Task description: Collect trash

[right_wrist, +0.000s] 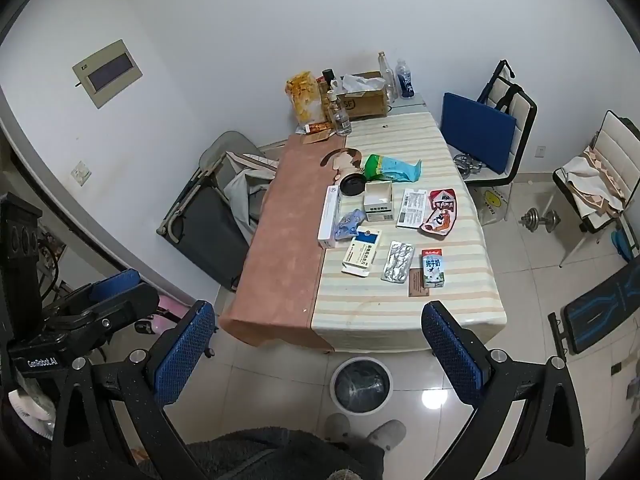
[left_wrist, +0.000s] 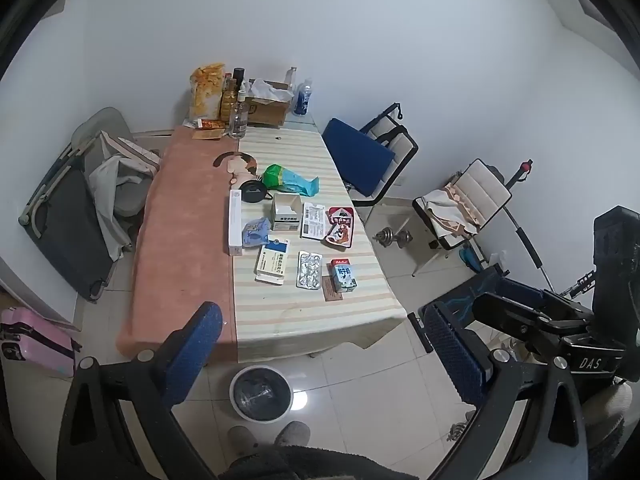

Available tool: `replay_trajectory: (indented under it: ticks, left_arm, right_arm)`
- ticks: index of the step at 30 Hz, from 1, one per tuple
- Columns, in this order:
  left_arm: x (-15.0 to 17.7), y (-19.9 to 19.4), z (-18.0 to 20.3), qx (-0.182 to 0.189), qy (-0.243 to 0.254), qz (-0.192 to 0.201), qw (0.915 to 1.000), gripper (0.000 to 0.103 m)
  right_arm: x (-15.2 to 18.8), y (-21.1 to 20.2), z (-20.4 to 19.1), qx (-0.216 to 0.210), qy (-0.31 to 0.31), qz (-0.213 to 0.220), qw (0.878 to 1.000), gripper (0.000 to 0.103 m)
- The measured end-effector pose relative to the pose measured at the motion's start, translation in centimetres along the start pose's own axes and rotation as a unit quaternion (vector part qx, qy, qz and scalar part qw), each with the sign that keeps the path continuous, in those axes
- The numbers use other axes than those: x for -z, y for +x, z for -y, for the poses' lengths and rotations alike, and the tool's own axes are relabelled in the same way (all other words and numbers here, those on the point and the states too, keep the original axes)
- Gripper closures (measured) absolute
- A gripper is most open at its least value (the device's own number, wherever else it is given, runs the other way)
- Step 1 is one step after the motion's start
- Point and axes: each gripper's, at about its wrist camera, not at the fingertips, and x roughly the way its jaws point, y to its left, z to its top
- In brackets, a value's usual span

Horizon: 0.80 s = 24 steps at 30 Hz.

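Striped cloth covers most of the worktop point(right_wrist: 400, 312), and the trash lies scattered over its middle: a milk carton point(right_wrist: 433, 268) nearest the front edge, a foil blister pack point(right_wrist: 397, 261) just beside it, a blue-and-white medicine box point(right_wrist: 361, 256), an open white box point(right_wrist: 378, 200), a red snack wrapper point(right_wrist: 440, 212) and a green and blue bag point(right_wrist: 390, 169) farther back. The bin point(right_wrist: 362, 386) stands on the floor just before the worktop's front edge, near the person's slippers point(right_wrist: 386, 434). Both the left gripper point(left_wrist: 320, 356) and the right gripper point(right_wrist: 318, 354) hang well short of the litter, tilted down, jaws spread wide and empty.

Risks, as I judge them: the flat blister pack and the brown card point(right_wrist: 418, 283) under the carton give spread jaws little to bite, so they may slide or drag the cloth; the light carton could topple if nudged; and the bottles point(right_wrist: 340, 114) at the far end are not obviously trash, so a sweep there could take the wrong things
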Motion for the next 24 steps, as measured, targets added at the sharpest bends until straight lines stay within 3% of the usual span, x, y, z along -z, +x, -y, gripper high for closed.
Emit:
replay_trajectory:
  ticks: [24]
  left_arm:
    - [-0.5, -0.7, 0.5, 0.004, -0.002, 0.003, 1.0000, 0.000]
  right_arm:
    - [-0.7, 0.4, 0.0, -0.005, -0.006, 0.000, 1.000, 0.000]
